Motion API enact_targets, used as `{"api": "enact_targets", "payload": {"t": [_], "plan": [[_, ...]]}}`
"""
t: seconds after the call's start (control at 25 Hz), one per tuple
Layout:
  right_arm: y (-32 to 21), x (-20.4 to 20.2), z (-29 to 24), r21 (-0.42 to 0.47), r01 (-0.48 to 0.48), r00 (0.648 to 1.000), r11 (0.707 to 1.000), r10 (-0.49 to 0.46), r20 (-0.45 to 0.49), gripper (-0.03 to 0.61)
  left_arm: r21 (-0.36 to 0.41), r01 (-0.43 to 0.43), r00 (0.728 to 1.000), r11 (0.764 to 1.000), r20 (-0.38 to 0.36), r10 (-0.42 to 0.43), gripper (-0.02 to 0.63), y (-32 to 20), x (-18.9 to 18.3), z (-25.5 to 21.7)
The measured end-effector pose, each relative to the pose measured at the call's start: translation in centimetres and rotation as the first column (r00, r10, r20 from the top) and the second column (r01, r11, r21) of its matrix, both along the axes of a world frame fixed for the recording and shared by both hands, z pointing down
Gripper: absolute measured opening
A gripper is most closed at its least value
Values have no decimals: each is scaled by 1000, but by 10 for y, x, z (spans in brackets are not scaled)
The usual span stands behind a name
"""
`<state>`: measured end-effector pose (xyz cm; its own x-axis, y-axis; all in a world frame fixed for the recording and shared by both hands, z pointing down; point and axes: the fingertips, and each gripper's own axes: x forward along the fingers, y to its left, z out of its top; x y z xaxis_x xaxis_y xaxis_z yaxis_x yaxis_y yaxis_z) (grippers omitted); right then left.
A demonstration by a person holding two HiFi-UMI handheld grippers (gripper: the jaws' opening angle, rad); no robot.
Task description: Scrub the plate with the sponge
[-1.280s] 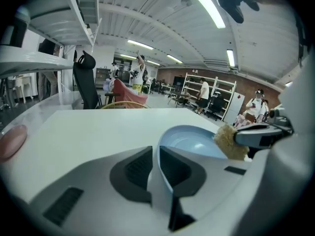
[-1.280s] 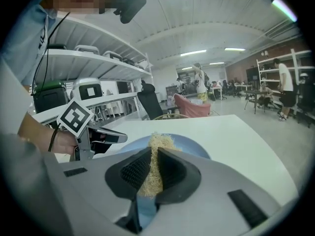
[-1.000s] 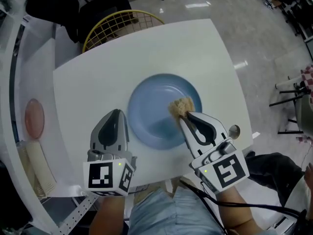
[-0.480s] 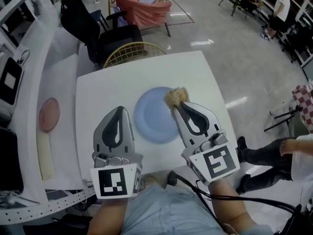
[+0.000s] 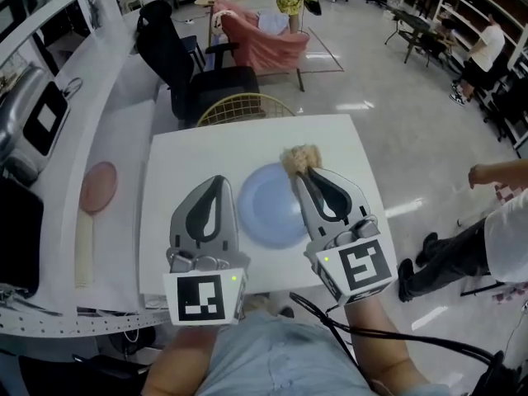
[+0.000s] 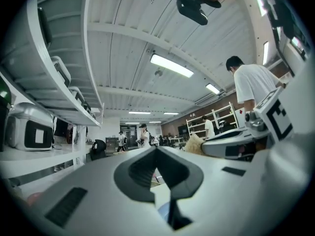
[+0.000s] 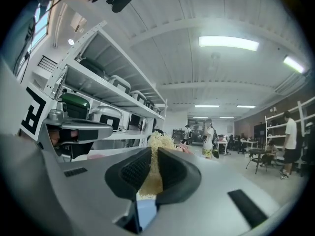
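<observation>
While the left hand-held gripper hung over the near left part of the white bench, its jaws met tip to tip in its own view, with nothing between them. In the head view it lay just left of the blue plate, which sat flat near the middle of the bench.

The right hand-held gripper was clamped on the sponge, a pale yellow, stringy tuft. In the right gripper view the sponge filled the narrow slot between the two ribbed pads and bulged out past the tips. From above, the sponge showed over the plate's far right rim. Whether it touched the plate could not be told. Both gripper views looked level across the room rather than down at the bench.

A yellow wire chair stood at the bench's far edge, with a black chair behind it. A pink disc lay on the long counter at the left, well apart from the plate.
</observation>
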<state>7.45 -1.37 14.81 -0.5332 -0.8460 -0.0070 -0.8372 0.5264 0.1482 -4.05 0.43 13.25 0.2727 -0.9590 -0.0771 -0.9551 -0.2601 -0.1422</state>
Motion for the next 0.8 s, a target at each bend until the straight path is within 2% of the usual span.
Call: {"api": "enact_targets", "payload": {"t": [0.36,0.8], "plan": [[-3,6,-4,34,-17,1000,999,17,7,46,9,-7,1000,1000,1,7,14,0,9,-2],[-6,10,4,9,-17,1000,1000,17,8,46,-13,-22,1000,1000,12,22,14,-6,20,8]]}}
